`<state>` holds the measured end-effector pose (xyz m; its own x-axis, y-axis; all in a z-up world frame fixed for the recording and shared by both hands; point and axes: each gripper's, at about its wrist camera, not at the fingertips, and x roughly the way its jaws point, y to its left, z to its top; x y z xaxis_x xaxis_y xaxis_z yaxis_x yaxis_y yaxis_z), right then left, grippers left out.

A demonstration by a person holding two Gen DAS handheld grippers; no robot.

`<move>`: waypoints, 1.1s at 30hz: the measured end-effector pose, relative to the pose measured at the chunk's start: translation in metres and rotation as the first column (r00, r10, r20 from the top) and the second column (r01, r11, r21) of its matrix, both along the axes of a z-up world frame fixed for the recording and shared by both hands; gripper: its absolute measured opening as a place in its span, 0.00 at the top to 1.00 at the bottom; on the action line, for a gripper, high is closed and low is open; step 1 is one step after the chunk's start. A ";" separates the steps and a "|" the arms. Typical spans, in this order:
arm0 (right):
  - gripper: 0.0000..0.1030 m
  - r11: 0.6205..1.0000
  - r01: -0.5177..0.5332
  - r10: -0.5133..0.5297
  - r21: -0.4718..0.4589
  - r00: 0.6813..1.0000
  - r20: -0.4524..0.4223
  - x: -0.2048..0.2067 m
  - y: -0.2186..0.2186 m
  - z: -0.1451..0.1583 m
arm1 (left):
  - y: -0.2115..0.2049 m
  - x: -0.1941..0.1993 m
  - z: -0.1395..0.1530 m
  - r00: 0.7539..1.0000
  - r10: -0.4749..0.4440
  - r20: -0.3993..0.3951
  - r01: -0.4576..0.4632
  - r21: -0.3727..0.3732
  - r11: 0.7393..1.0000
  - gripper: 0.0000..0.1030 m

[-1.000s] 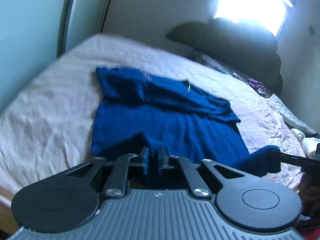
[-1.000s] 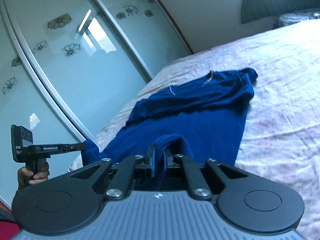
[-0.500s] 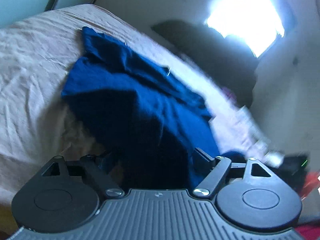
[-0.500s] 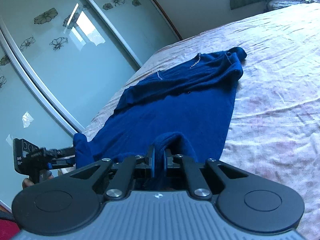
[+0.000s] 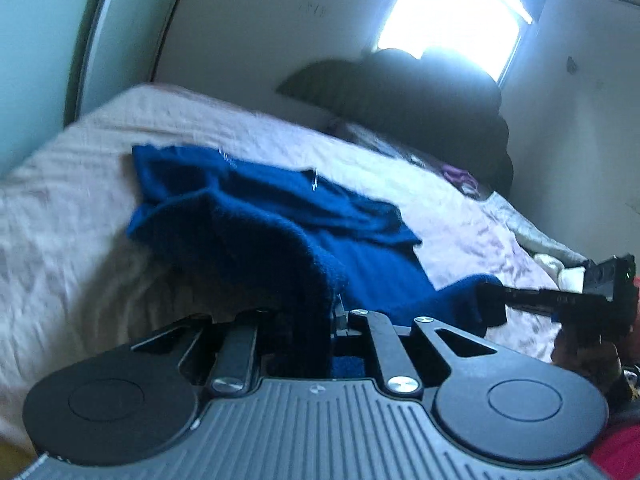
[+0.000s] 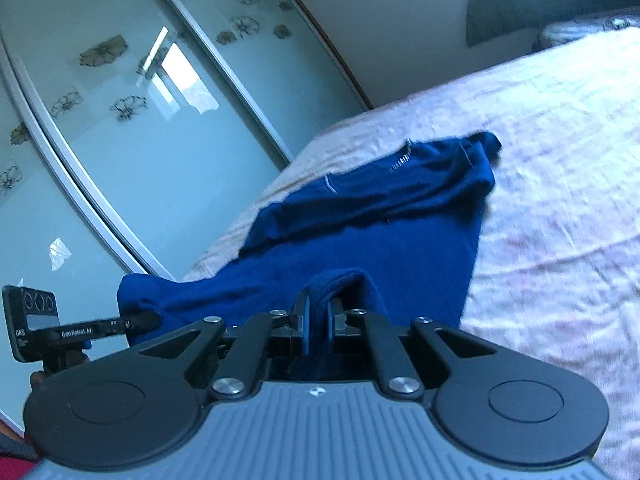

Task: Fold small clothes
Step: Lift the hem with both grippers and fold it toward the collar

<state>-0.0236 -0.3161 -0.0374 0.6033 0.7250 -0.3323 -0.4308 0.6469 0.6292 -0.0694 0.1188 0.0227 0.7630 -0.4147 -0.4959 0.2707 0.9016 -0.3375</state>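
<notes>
A dark blue garment (image 5: 360, 256) lies spread on the pink bed sheet (image 5: 80, 200), its top part folded across. In the left wrist view my left gripper (image 5: 320, 316) has a thick fold of the near hem between its jaws, which are closing on it. From the right wrist view, the left gripper (image 6: 140, 318) pinches the garment's near left corner, lifted off the bed. My right gripper (image 6: 318, 312) is shut on the other near corner of the garment (image 6: 380, 240), a loop of cloth bulging above its fingers. The right gripper (image 5: 486, 292) also shows at the right of the left wrist view, holding its corner.
Frosted sliding doors (image 6: 140, 140) with flower prints run along the bed's left side. Dark pillows (image 5: 420, 112) are piled at the bed's head under a bright window (image 5: 452, 12). Loose clothes (image 5: 552, 256) lie at the bed's right edge. A hand (image 6: 38, 380) holds the left gripper's handle.
The left gripper's jaws spread wide over the hem half a second ago and have now come together on a fold of it. The right gripper kept its hold and barely moved.
</notes>
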 end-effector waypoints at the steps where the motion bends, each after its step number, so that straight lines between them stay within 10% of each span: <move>1: 0.92 1.000 0.002 -0.002 0.004 1.000 0.011 0.001 0.001 0.003 | -0.001 0.003 0.003 1.000 0.008 0.006 -0.008 0.003 1.000 0.87; 33: 0.92 0.973 0.227 -0.213 -0.052 0.959 0.186 0.038 0.023 0.025 | -0.037 0.067 0.025 0.975 0.219 0.045 -0.221 0.073 0.972 0.87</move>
<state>0.0143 -0.2930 -0.0126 0.7992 0.5457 -0.2521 -0.3732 0.7792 0.5036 -0.0026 0.0814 0.0473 0.8494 -0.1961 -0.4900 0.0737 0.9634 -0.2579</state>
